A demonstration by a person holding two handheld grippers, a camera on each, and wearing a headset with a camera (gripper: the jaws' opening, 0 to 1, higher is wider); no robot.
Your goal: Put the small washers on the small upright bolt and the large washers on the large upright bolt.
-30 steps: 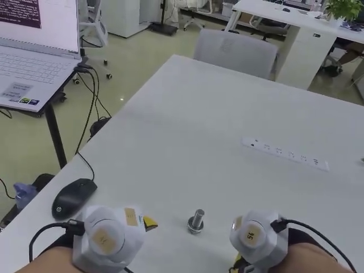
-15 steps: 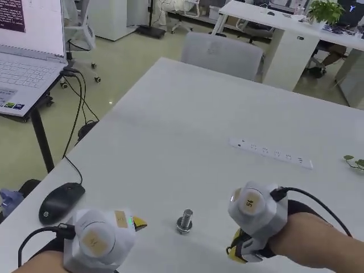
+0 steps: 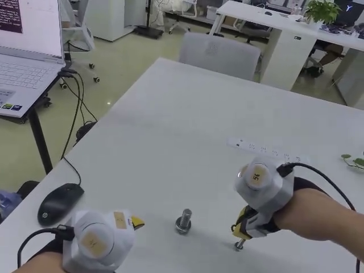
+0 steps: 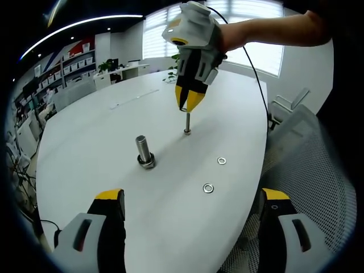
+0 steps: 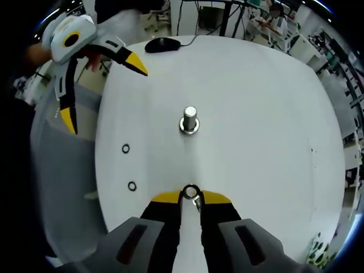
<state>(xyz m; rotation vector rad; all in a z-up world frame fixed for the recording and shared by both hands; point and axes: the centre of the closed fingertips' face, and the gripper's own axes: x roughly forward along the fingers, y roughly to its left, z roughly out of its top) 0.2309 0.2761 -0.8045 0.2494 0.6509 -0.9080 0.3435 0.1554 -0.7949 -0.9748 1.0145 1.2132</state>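
The large upright bolt (image 3: 183, 222) stands on the white table (image 3: 187, 131) with a washer at its base (image 4: 143, 152). To its right is the thin small bolt (image 3: 239, 245), also upright (image 4: 187, 124). My right gripper (image 3: 239, 232) hangs straight over the small bolt (image 4: 187, 107), shut on a washer (image 5: 191, 191) pinched between its yellow tips. My left gripper (image 4: 190, 196) is wide open with nothing in it, low by the table's near edge (image 3: 135, 224). Two loose washers (image 4: 222, 161) (image 4: 209, 187) lie flat on the table between the bolts and the near edge.
A black mouse (image 3: 58, 202) lies at the table's left edge. A white power strip (image 3: 267, 151) sits farther back. A laptop (image 3: 23, 51) stands on a side stand to the left, and a grey chair (image 3: 219, 54) is at the far end.
My right gripper has moved away from me and to the right, ending above the small bolt. The left gripper has stayed low and open.
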